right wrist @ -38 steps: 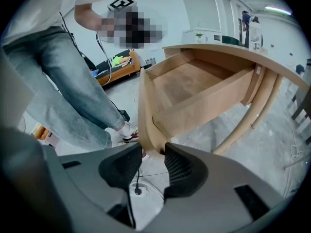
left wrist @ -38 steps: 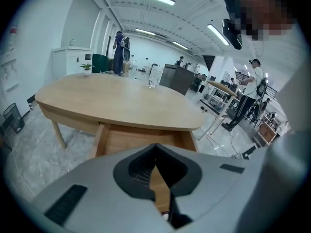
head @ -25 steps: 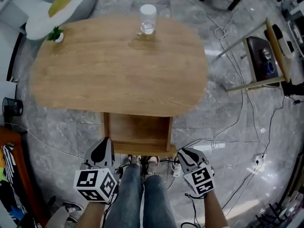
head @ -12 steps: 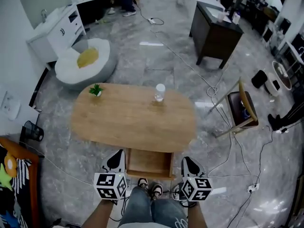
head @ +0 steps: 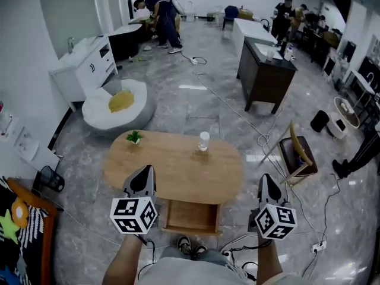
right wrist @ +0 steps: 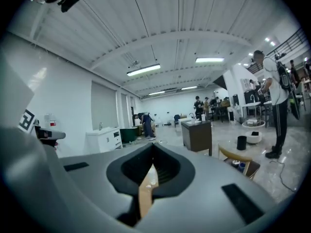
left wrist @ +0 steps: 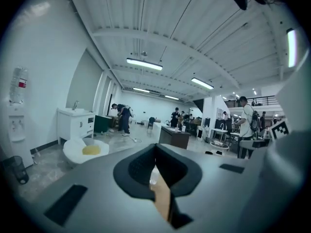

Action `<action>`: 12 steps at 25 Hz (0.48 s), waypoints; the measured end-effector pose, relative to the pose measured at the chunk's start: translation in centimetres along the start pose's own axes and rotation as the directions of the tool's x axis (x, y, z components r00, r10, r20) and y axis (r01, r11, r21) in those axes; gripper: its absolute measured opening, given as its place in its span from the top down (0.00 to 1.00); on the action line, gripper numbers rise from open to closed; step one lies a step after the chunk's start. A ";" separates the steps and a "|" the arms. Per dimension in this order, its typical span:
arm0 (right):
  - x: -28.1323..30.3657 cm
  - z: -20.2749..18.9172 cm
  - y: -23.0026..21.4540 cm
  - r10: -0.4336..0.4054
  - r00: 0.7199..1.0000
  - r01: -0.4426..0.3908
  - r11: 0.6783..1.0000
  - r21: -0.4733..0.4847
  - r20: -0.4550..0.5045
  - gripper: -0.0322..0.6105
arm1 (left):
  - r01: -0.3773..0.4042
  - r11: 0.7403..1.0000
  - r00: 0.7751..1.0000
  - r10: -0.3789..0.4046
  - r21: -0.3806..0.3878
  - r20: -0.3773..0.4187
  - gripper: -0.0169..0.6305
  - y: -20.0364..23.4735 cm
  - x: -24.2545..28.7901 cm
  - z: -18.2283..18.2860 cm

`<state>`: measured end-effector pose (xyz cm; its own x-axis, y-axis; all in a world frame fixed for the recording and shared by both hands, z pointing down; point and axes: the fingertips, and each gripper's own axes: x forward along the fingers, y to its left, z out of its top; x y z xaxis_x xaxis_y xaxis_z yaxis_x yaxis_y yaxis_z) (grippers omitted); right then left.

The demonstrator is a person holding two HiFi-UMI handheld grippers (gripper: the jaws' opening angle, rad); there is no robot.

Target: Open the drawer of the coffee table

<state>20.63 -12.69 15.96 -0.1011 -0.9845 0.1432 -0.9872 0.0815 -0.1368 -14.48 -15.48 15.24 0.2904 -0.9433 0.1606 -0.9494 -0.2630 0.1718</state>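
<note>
The oval wooden coffee table (head: pixel 172 165) stands below me, with its drawer (head: pixel 191 217) pulled out toward my feet. A glass (head: pixel 203 140) and a small plant (head: pixel 134 137) sit on top. My left gripper (head: pixel 142 181) hovers high over the table's near left edge, shut and holding nothing. My right gripper (head: pixel 268 189) is raised off the table's right end; its jaws have just closed with nothing between them. In the left gripper view the left gripper (left wrist: pixel 155 152) points level across the room. In the right gripper view the right gripper (right wrist: pixel 153 152) does too. Neither touches the drawer.
A wooden chair (head: pixel 297 153) stands right of the table, with cables (head: pixel 237 111) trailing over the marble floor. A round white seat with a yellow cushion (head: pixel 119 108) and a white cabinet (head: pixel 83 64) stand far left, and a dark cabinet (head: pixel 264 70) is behind. A black bin (head: pixel 50 180) sits at left.
Both grippers have risen from floor level beside the drawer to well above the tabletop and turned level. The head view has climbed, so the table looks smaller. The drawer stays open.
</note>
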 end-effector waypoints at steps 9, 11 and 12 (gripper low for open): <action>-1.2 4.5 -1.4 -0.122 0.987 0.128 0.991 -0.047 0.105 0.95 | -0.001 1.000 0.999 0.001 -0.016 0.035 0.99 0.2 -0.2 3.3; -1.2 4.2 -1.4 -0.124 0.987 0.129 0.990 -0.047 0.099 0.95 | -0.004 1.000 1.000 0.004 -0.021 0.025 0.99 0.1 -0.1 2.9; -1.2 4.1 -1.4 -0.125 0.988 0.130 0.990 -0.049 0.094 0.95 | -0.005 1.000 1.000 0.006 -0.023 0.021 0.99 0.1 0.0 2.7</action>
<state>22.61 -12.30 11.97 0.0348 -0.9972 0.0660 -0.9968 -0.0394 -0.0690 -14.89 -16.01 12.57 0.2824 -0.9488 0.1413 -0.9479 -0.2534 0.1929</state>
